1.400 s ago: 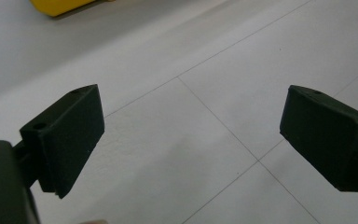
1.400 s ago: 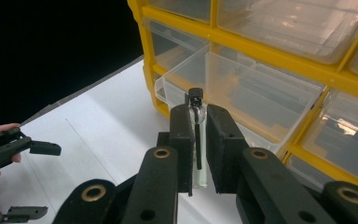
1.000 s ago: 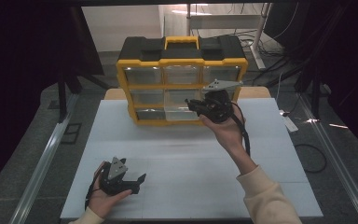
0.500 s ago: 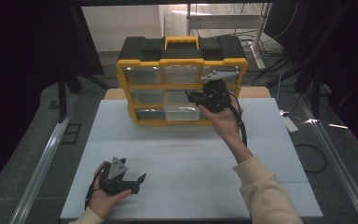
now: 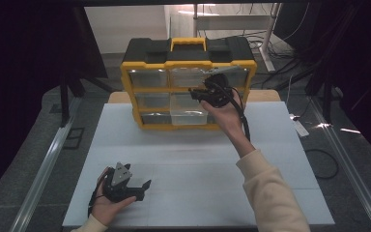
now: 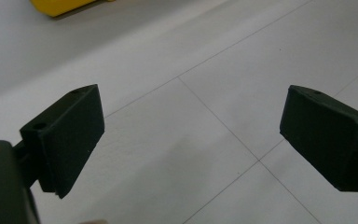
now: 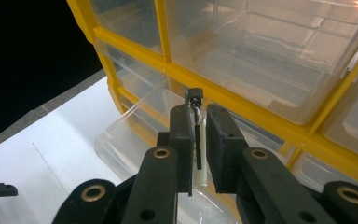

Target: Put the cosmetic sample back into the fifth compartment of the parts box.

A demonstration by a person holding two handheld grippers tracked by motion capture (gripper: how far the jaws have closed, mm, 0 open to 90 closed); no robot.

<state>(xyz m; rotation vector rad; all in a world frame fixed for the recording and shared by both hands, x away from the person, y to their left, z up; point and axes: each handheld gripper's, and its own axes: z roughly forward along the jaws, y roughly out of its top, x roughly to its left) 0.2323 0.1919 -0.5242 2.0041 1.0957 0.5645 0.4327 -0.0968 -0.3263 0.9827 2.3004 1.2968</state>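
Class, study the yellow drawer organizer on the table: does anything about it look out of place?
Yes. One clear drawer in the bottom row of the yellow organizer sticks out, open, while the others sit flush. The right gripper, holding a thin black-tipped item, is above it.

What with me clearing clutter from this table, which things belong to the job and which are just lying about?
In the job:
- right tongs, shut on a small clear piece
- pulled-out drawer
- yellow drawer box

Lying about:
- left tongs, open, low over the white table
- cables on the floor
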